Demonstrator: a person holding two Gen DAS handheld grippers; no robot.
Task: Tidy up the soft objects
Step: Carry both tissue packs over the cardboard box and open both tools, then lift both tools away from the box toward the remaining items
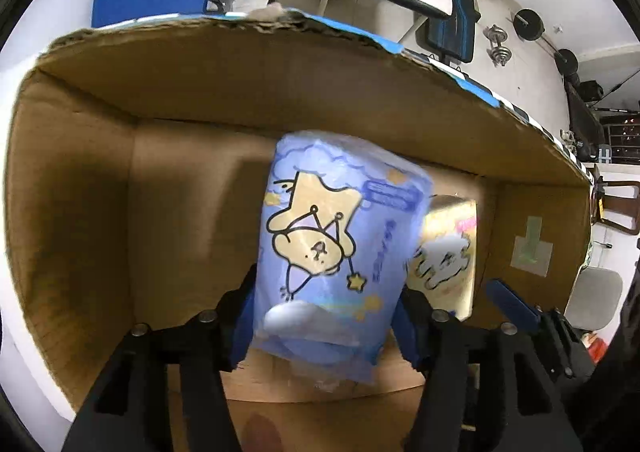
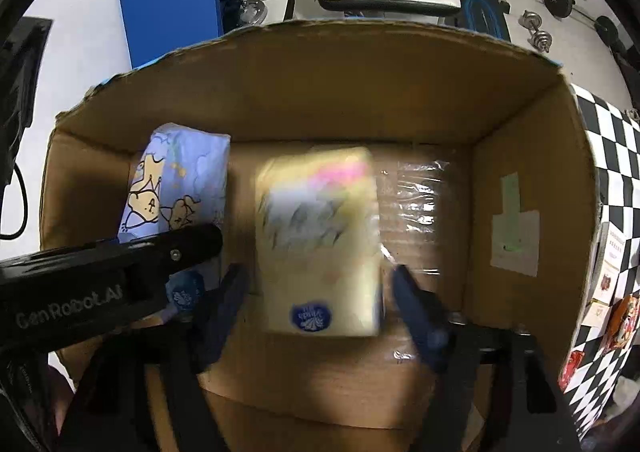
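Left tongs pinch the blue tissue pack; right tongs, spread, flank the yellow pack. Both are inside the cardboard box, nearly placed.

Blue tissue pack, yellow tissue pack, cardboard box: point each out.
blue tissue pack (image 1: 332, 264): left wrist view, on its printed front face.
yellow tissue pack (image 2: 320, 240): right wrist view, middle of its top face.
cardboard box (image 2: 360, 91): right wrist view, inner far wall.

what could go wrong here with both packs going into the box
The left gripper and right gripper work close together inside the cardboard box, so they could collide. The yellow tissue pack looks loose between open jaws and may tip. The blue tissue pack could crowd against it.
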